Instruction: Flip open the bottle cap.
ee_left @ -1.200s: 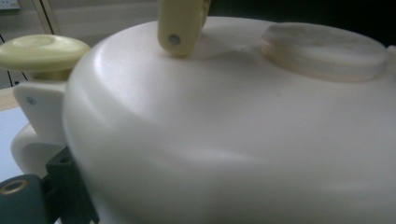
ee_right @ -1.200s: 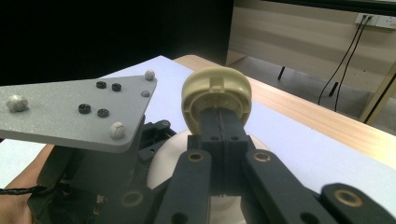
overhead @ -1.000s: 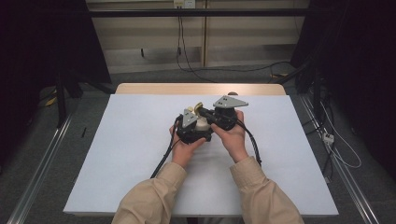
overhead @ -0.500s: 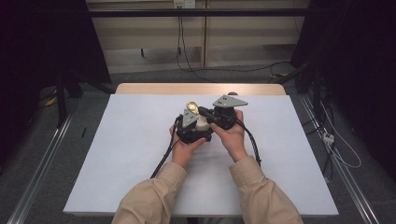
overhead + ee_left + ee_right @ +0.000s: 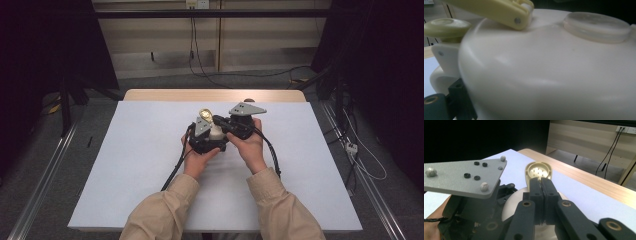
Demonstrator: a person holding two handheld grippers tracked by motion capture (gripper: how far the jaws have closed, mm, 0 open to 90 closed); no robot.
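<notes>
Near the centre of the white-covered surface (image 5: 125, 170), the person's two hands hold their claws close together around a cream-white rounded container (image 5: 216, 132). The left claw (image 5: 205, 137) sits at the container's 9 o'clock side; its own view has the container's pale, smooth body (image 5: 554, 75) pressed up close, and whether its jaws are wide or narrow cannot be told. The right claw (image 5: 541, 185) comes in from 3 o'clock, its jaws drawn narrow, pinched on the stem of a yellowish flip lid (image 5: 539, 171), which stands raised with its round hollow underside showing. In the high view that lid (image 5: 205, 114) sits at the container's 12 o'clock edge, above both claws.
</notes>
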